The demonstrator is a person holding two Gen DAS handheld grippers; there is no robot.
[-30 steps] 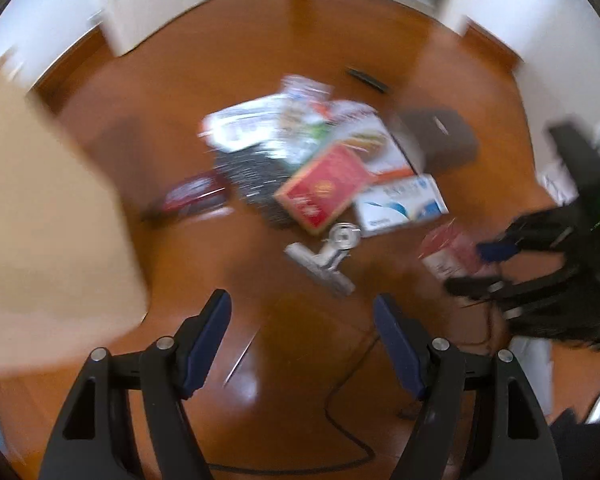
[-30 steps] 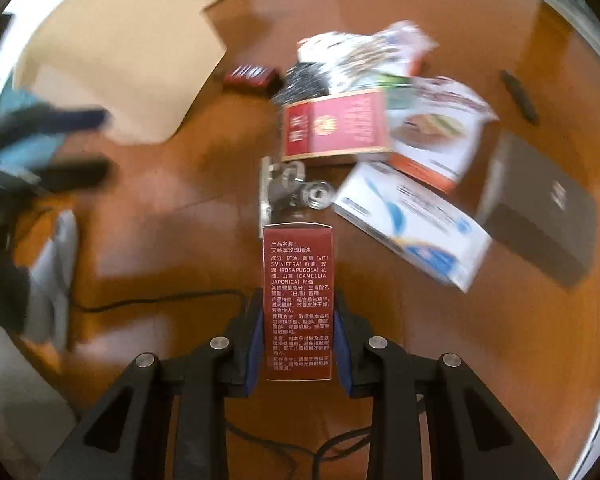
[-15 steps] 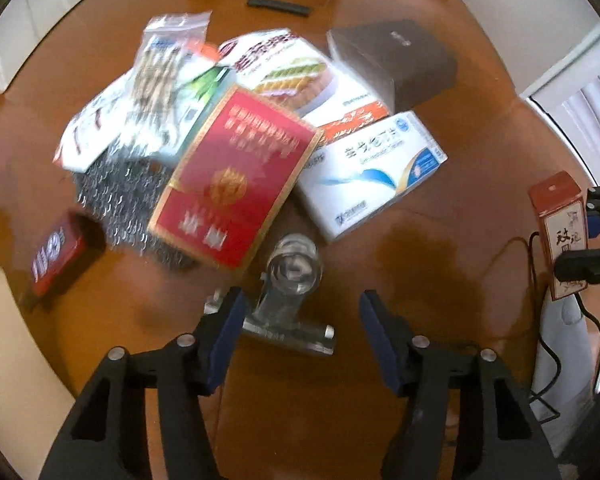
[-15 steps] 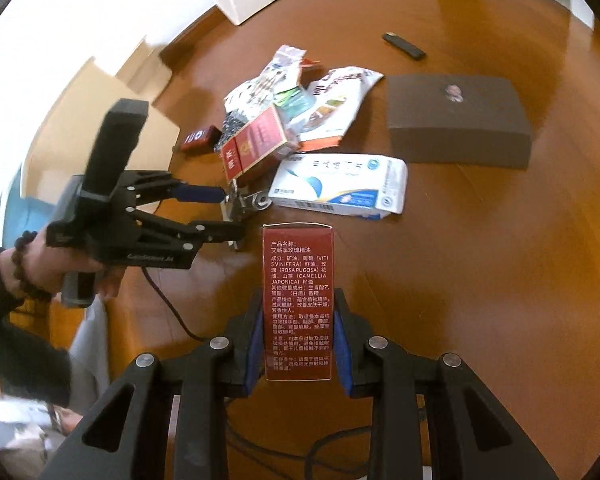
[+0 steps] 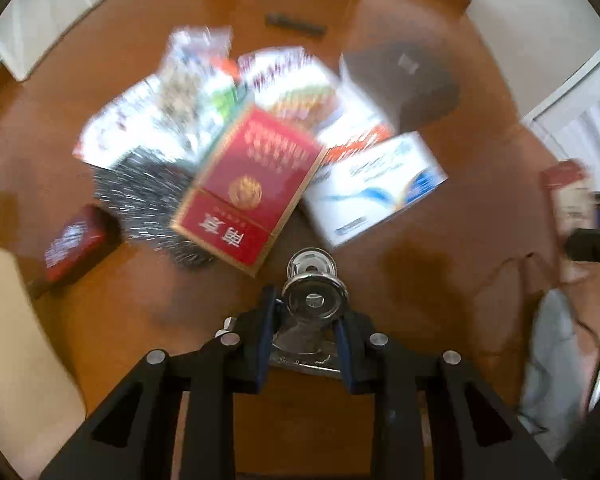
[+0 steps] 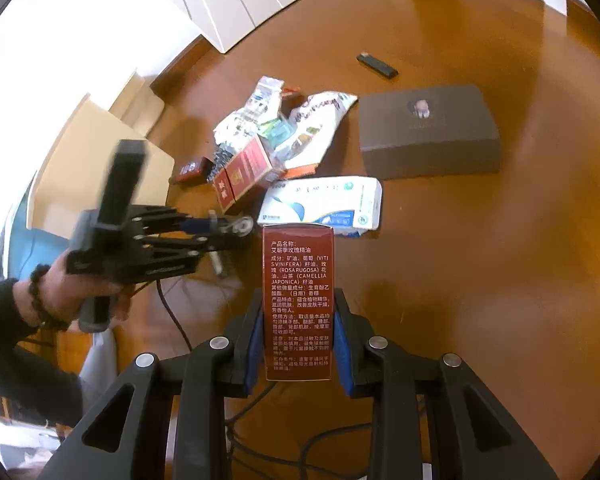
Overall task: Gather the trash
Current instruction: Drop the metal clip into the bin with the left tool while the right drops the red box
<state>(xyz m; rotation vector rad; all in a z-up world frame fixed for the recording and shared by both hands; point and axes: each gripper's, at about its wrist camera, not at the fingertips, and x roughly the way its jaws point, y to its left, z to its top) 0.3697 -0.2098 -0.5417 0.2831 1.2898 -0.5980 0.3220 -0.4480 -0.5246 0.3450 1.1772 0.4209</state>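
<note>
Two pieces of trash are gripped at once: a metal clip (image 5: 314,304) is clenched in the left tongs (image 5: 306,332) just above the wooden surface (image 6: 480,260), and a slim dark-red carton (image 6: 297,304) is pinched upright in the right tongs (image 6: 297,344). Most of the litter is judged uncollected: a red cigarette box (image 5: 247,188), a white-and-blue box (image 6: 324,204), snack wrappers (image 6: 295,128), a small red tin (image 5: 73,240) and a grey box (image 6: 428,132) lie on the surface. No bin is clearly made out.

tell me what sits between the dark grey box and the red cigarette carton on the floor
In the right wrist view, crumpled snack wrappers lie between the dark grey box and the red carton, with the white and blue tissue pack just below that line.
</note>
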